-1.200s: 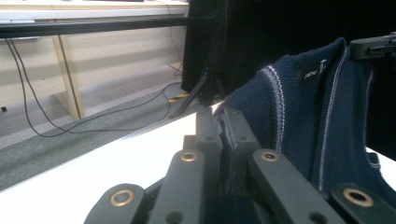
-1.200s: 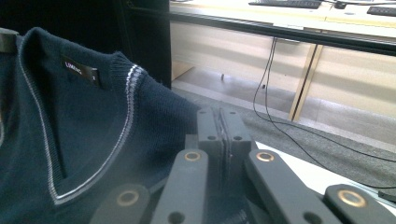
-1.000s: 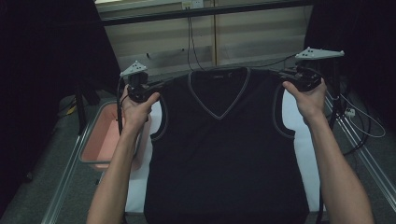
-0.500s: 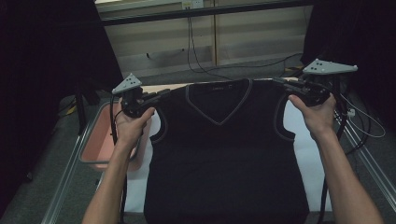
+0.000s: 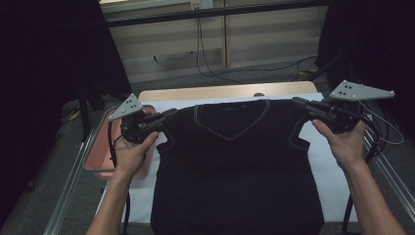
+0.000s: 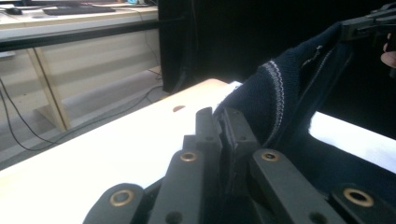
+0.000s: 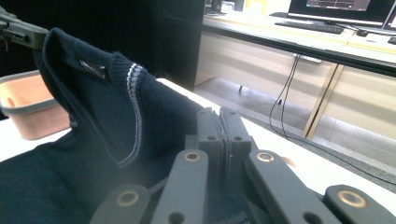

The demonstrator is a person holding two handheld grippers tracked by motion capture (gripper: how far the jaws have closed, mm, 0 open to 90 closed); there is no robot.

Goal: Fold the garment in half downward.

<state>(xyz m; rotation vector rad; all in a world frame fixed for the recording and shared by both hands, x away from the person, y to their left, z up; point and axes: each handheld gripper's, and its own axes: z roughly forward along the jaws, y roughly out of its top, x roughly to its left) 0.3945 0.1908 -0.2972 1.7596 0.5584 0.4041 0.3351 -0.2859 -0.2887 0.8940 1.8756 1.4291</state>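
A dark vest point(image 5: 235, 171) with a V neck is held up by its two shoulders, one in each gripper. The left gripper point(image 5: 169, 115) has its jaws squeezed tight on the left shoulder, and the right gripper point(image 5: 299, 103) has its jaws squeezed tight on the right shoulder. The top of the vest is lifted and pulled flat between them, and the lower part lies on a white sheet point(image 5: 333, 171) on the table point(image 5: 205, 93). In the left gripper view the vest point(image 6: 280, 93) rises from the closed jaws and stretches up to the right gripper point(image 6: 369, 23) far off at the top corner. In the right gripper view the vest point(image 7: 116, 116) runs from the closed jaws over to the left gripper point(image 7: 18, 28) at the top left edge, and a pale stripe runs along its neck. The left hand point(image 5: 132, 152) and the right hand point(image 5: 345, 142) are both raised, wide apart, with the arms reaching forward from the bottom of the high view. A pink tub point(image 5: 98, 156) sits just left of the vest, partly behind the left hand. The bottom edge of the vest is cut off at the bottom of the high view. The room is dim, so the dark cloth is hard to make out.
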